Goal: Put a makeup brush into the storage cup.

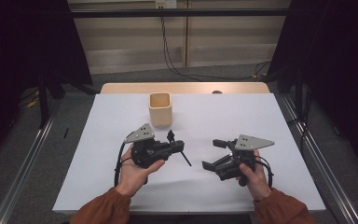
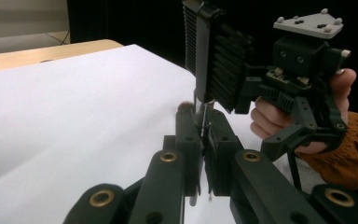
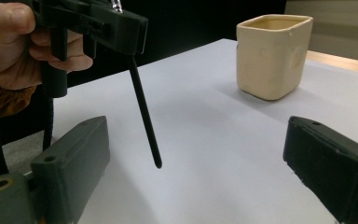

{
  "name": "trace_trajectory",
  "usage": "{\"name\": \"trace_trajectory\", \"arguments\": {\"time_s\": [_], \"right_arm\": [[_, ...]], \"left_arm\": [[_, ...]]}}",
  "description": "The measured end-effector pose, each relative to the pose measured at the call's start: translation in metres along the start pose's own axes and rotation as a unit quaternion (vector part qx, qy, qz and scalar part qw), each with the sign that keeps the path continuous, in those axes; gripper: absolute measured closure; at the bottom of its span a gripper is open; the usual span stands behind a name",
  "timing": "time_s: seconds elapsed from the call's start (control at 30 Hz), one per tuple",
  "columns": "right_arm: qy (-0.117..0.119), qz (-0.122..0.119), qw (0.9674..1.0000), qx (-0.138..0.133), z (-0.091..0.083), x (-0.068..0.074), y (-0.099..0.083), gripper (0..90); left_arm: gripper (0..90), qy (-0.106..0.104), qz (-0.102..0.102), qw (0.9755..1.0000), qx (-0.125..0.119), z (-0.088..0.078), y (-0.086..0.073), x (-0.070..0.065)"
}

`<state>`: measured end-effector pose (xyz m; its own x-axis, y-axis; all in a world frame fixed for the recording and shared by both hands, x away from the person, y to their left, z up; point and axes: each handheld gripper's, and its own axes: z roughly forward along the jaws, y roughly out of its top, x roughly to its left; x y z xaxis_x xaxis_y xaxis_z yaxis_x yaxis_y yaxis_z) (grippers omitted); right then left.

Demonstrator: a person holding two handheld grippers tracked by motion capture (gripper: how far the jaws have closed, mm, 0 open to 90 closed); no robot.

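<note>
My left gripper (image 1: 179, 148) is shut on a thin black rod (image 1: 185, 159), which slants down from the jaws with its lower tip just above the white table cover (image 1: 112, 140). In the right gripper view the rod (image 3: 144, 112) hangs from the left gripper (image 3: 93, 21) at the upper left, its tip clear of the surface. My right gripper (image 1: 214, 154) faces it from the right with its jaws wide apart; between them (image 3: 200, 158) there is only table. A cream square cup (image 1: 160, 109) stands upright behind the left gripper, also seen as the cup (image 3: 272, 56) at the far right.
The white cover lies on a wooden table whose bare far edge (image 1: 186, 87) shows behind the cup. Metal rails (image 1: 317, 158) run along both sides on the floor. Dark curtains and cables stand at the back.
</note>
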<state>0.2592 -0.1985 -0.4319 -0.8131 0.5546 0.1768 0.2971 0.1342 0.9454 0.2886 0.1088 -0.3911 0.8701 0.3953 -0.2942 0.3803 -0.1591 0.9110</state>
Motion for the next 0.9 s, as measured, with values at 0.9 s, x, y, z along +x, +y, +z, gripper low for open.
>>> {"name": "trace_trajectory", "arguments": {"time_s": [0.9], "right_arm": [[-0.103,-0.008,0.9942,-0.031,-0.038,-0.003,-0.019,2.0]], "left_arm": [[85.7,0.048,0.007,0.9985,0.026,-0.046,0.011,0.023]]}}
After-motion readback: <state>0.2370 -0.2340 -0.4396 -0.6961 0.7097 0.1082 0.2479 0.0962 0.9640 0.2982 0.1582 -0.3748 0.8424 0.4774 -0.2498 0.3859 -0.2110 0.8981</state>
